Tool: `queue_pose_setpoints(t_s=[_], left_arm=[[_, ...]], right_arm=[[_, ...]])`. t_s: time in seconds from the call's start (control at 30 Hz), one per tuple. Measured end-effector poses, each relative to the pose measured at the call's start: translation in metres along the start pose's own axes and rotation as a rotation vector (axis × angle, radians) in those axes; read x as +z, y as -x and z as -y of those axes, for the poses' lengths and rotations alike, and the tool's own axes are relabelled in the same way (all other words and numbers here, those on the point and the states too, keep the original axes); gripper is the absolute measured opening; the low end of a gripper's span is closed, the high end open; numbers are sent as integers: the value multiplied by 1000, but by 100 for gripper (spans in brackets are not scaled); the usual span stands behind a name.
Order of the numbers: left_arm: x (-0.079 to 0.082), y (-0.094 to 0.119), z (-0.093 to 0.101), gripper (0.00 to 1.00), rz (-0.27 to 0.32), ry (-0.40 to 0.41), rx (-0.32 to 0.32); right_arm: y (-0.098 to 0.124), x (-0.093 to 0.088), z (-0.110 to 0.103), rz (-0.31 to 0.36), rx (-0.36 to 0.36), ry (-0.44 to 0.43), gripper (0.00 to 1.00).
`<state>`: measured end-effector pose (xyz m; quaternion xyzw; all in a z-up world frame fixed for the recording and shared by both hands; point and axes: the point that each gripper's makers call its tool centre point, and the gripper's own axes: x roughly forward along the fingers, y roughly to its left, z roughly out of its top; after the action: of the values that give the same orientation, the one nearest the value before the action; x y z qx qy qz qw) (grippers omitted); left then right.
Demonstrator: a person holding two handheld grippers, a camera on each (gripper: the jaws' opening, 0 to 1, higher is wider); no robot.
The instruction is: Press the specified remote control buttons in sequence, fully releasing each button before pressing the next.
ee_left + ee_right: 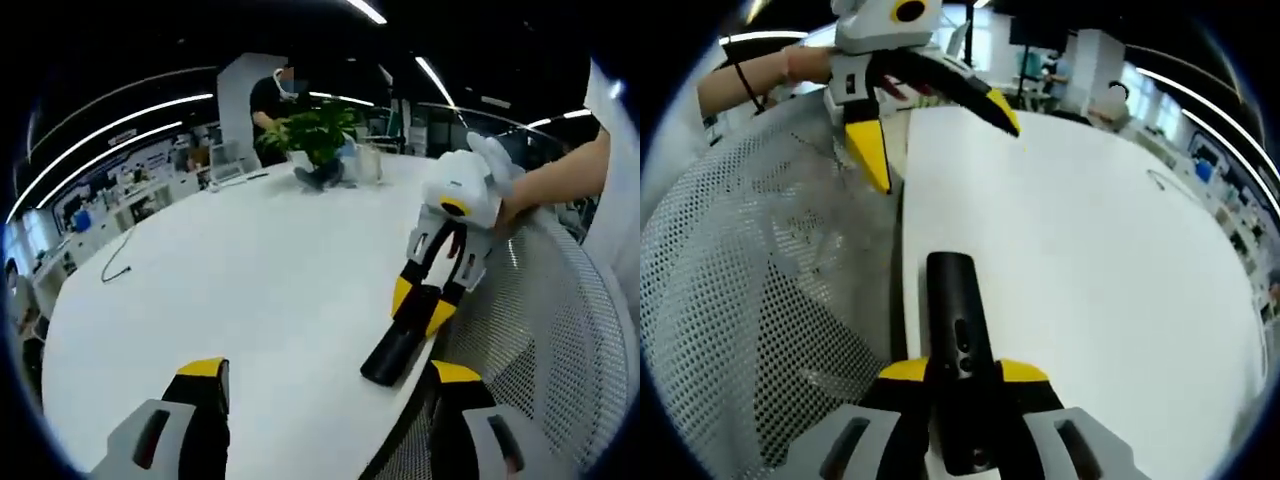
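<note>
Where the right gripper [963,375] pinches it between its yellow-tipped jaws, we see the remote control [960,340] as a slim black bar with rounded ends and a few small buttons along its face. In the right gripper view its near end is cut off between the jaws, and the button markings are too small for us to read. In the left gripper view the remote control [398,345] shows only as a dark slab, its buttons not visible. Its long axis runs straight out from the right gripper's jaws, the free end pointing away over the edge of the white table [1090,260], just beside the mesh chair back [750,280]. The left gripper [940,130] hangs beyond it with jaws spread wide, holding nothing. Farther off on the table stands a potted plant [318,135], and a thin cable [118,262] lies well apart.
</note>
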<state>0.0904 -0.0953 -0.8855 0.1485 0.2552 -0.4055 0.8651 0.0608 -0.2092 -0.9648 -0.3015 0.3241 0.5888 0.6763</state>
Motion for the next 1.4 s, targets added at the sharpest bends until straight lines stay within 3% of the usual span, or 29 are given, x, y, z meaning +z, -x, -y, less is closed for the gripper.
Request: queue_pose_setpoints(t_s=[0.13, 0.27, 0.4, 0.47, 0.57, 0.73, 0.93, 1.07, 1.17, 1.2, 1.27, 1.4], left_arm=[[15, 10, -16, 99, 128, 59, 99], [37, 23, -31, 100, 295, 125, 205], [60, 37, -35, 100, 467, 127, 251], [74, 47, -35, 100, 583, 144, 270], [85, 58, -36, 100, 665, 98, 314], [88, 66, -44, 100, 684, 78, 400], [76, 69, -53, 100, 629, 66, 504], [64, 74, -64, 100, 609, 136, 556], [59, 74, -70, 100, 593, 155, 579], [54, 73, -72, 100, 554, 140, 595], [53, 71, -73, 100, 532, 113, 602], [51, 68, -72, 100, 519, 133, 582]], right_arm=[[0, 0, 0, 2, -3, -6, 21], [0, 0, -1, 3, -8, -12, 21], [0, 0, -1, 7, -9, -21, 21], [-1, 0, -1, 10, -9, -28, 21], [-1, 1, 0, 14, -9, -35, 21], [-1, 1, 0, 14, -10, -37, 22], [-1, 1, 1, 30, -15, -47, 22], [-3, 2, 2, 31, -11, -45, 22], [-3, 2, 2, 26, -7, -36, 22], [-3, 2, 2, 24, -7, -34, 22], [-3, 2, 2, 18, -6, -29, 22], [-3, 3, 3, 8, -1, -21, 21]])
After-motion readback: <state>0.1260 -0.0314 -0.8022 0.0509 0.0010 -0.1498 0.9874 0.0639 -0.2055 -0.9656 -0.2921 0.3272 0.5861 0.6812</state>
